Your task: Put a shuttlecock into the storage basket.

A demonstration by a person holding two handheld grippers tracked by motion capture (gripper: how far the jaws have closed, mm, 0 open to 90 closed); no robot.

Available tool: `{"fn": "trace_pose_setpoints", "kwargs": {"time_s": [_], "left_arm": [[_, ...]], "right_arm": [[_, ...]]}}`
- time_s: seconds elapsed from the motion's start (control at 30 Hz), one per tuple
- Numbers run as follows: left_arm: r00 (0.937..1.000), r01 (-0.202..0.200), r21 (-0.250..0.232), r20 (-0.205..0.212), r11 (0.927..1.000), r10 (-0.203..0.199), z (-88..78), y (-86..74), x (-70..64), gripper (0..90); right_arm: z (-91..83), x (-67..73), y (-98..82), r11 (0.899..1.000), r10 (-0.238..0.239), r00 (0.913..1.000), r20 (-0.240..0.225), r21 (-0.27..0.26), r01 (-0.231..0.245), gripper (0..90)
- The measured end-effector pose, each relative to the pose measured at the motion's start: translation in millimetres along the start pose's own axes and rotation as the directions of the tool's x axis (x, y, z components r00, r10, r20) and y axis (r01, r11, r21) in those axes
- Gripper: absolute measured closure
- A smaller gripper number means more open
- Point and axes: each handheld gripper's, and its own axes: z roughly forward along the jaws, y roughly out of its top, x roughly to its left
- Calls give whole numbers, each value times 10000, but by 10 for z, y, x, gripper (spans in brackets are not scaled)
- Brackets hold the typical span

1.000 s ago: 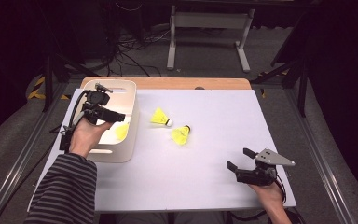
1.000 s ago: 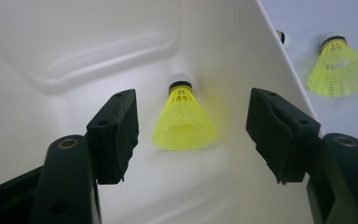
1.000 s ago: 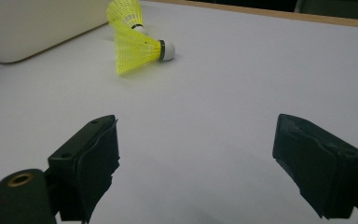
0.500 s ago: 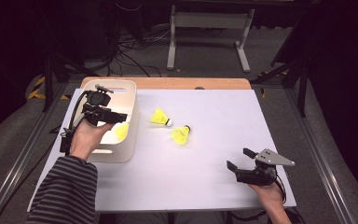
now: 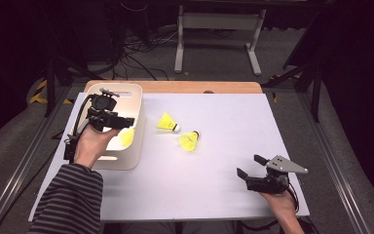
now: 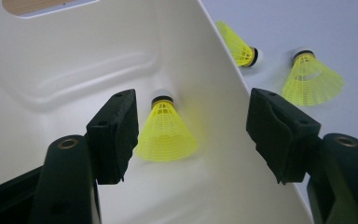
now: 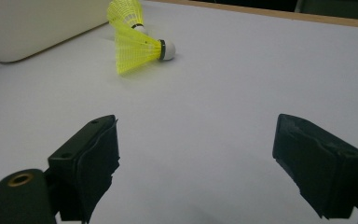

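From the high view, the bench [image 5: 214, 190] carries a pale sheet with a wood strip at its far edge, on grey floor with cables and a metal stand in a dark room; a white bin [image 5: 137, 97] sits at its left, two yellow shuttlecocks [image 5: 189, 141] lie just right of the bin, and the right tongs [image 5: 247, 166] rest well apart from it near the front right corner. In the left gripper view, the left tongs [image 6: 193, 135] stand apart over the bin, empty, with a third shuttlecock [image 6: 165, 133] lying inside against the bin's wall. In the right gripper view, the right tongs stand apart and empty above bare sheet, the two shuttlecocks lying beyond them beside the bin.
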Motion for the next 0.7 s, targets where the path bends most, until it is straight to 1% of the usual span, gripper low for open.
{"fn": "trace_pose_setpoints", "kwargs": {"time_s": [0.13,0.4,0.7], "left_arm": [[9999,-14,-127,117,9999,16,-10,6,-33,351],[9997,-57,-136,249,9999,61,0,51,-100,364],[9985,-375,23,403,9993,374,20,148,-216,378]], "right_arm": [[0,0,0,10000,4,10000,0,-2,-4,147],[0,0,0,10000,0,10000,-8,-1,0,147],[1,0,0,10000,2,10000,-21,-3,-2,147]]}}
